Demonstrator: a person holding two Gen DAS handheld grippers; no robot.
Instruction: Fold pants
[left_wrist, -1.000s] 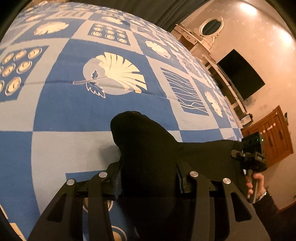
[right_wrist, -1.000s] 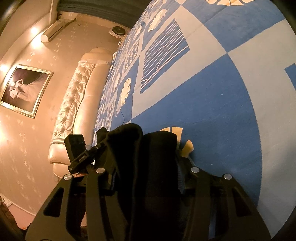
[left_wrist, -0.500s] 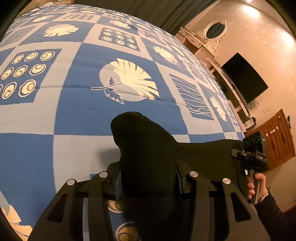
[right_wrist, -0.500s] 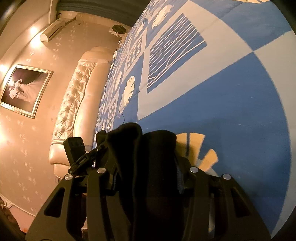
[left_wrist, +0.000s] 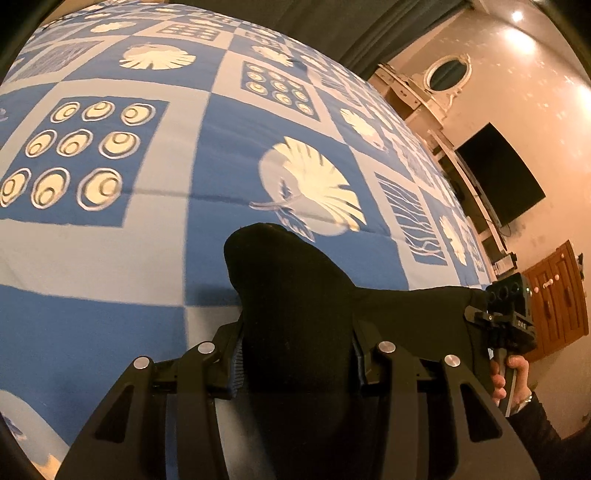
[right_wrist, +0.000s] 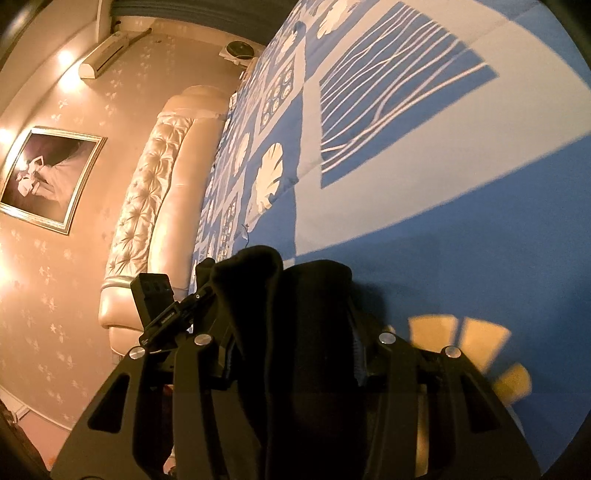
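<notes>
**Black pants pinched in both grippers above a patterned bedspread**

The pants are matte black, soft and thick, bunching into a rounded hump where they rise out of the left gripper. That gripper's jaws are closed part-way onto the cloth, with ribbed blue-grey pads pressed to either side. From there the fabric stretches in a taut band to the right gripper, held by a hand at the frame's edge. In the right wrist view two thick folds stand between that gripper's jaws, clamped likewise.

Below lies a blue and pale bedspread printed with shells, rings and wavy lines. A dark television, an oval mirror and a wooden cabinet line the far wall; a tufted cream headboard and framed picture show from the other side.

The rest of the pants is hidden behind the gripper bodies; they seem held off the bed, though this is unclear.
</notes>
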